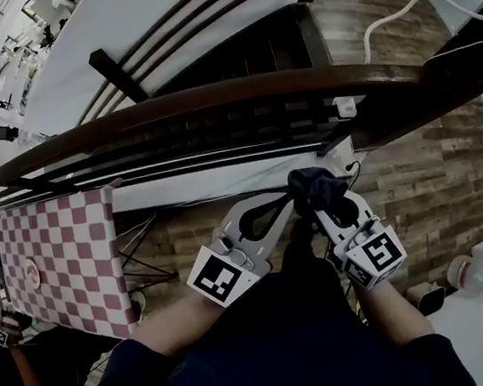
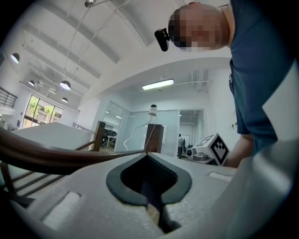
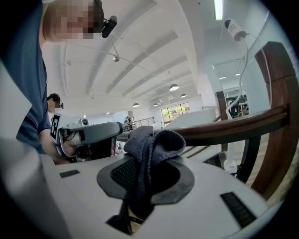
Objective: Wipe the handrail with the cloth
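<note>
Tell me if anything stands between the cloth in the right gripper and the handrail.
Nothing visible does. The right gripper is shut on the dark cloth, which bunches above its jaws, and only open air lies between it and the brown handrail. The left gripper, shut and empty, sits beside it, off that path.

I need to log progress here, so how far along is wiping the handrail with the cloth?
Done: the cloth is picked up, pinched in the right gripper. In hand: it is held just short of the handrail, not visibly touching it; the left gripper is shut and empty beside it. Left: apparently all the wiping along the rail.
</note>
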